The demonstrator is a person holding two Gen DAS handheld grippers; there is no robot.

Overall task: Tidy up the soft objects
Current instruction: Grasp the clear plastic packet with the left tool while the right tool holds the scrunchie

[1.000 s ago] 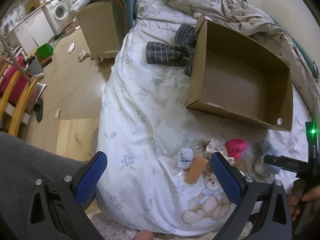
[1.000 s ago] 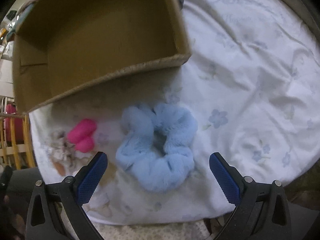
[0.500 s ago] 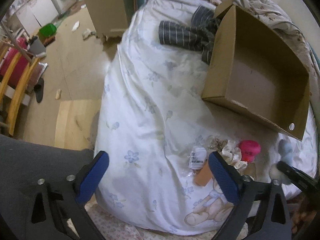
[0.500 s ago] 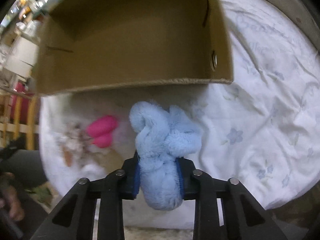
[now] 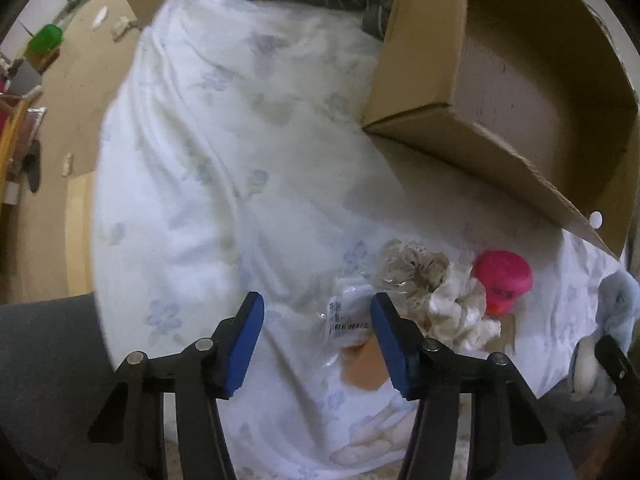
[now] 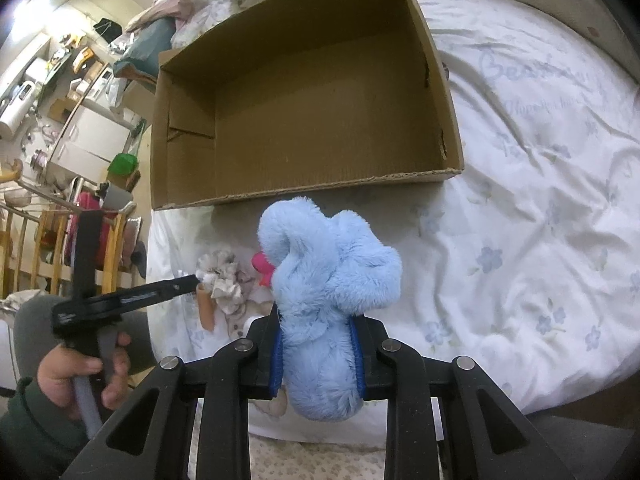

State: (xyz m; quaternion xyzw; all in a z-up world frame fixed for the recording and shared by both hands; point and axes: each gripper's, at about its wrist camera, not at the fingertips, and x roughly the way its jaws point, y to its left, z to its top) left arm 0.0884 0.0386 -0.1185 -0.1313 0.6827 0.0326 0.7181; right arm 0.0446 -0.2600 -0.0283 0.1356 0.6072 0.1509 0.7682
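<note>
Our right gripper (image 6: 316, 354) is clenched on the blue scrunchie (image 6: 328, 280), held up off the bedsheet (image 6: 520, 200) just in front of the cardboard box (image 6: 304, 120). Our left gripper (image 5: 316, 332), jaws just been closing with only sheet between them, points down beside a small plastic packet (image 5: 348, 314), with the white scrunchie (image 5: 456, 312) and pink toy (image 5: 504, 280) to its right.
</note>
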